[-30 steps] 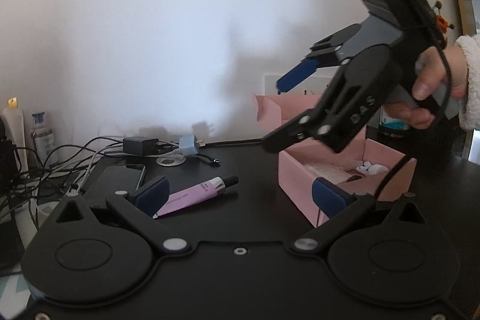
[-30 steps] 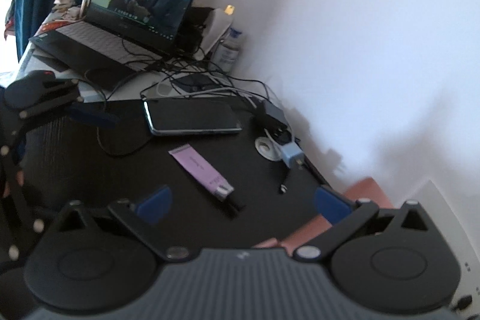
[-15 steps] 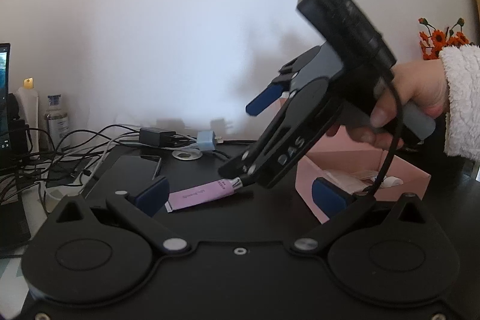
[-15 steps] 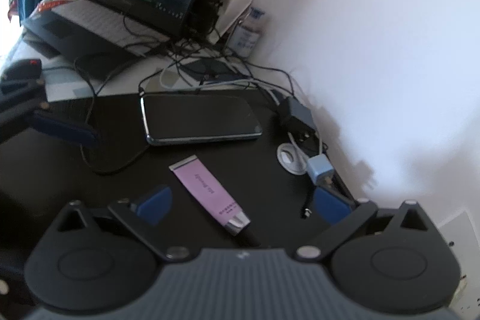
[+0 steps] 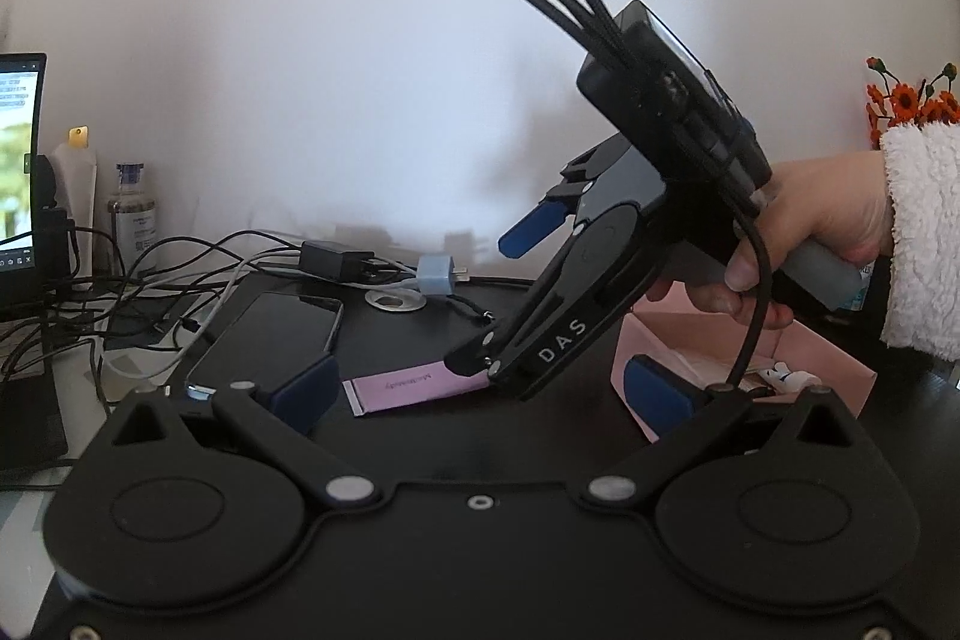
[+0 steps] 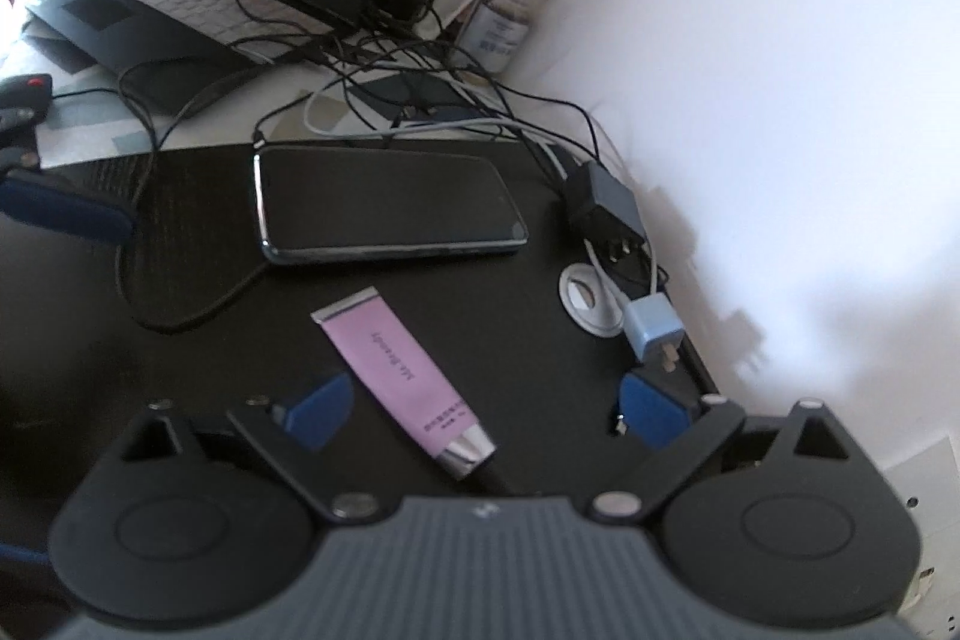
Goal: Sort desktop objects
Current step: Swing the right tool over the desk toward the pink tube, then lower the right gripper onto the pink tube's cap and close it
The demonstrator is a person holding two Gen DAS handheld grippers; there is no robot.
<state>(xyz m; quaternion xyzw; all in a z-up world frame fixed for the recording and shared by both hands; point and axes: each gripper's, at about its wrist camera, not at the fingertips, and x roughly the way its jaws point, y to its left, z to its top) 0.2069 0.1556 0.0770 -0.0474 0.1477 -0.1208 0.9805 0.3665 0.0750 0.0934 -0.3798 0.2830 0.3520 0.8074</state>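
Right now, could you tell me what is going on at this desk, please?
A person is sorting desk items with a handheld gripper in each hand. The right gripper is open and lowered over the pink tube, which lies flat on the black desk between its fingers, not yet gripped. The left gripper is open and holds nothing. A phone and chargers lie behind the tube; an open pink box sits to the right.

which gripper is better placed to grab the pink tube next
Right. The right gripper is open and angled down over the pink tube, whose cap end lies between its fingers. The left gripper is open too, but sits back, with the tube's flat end ahead of it.
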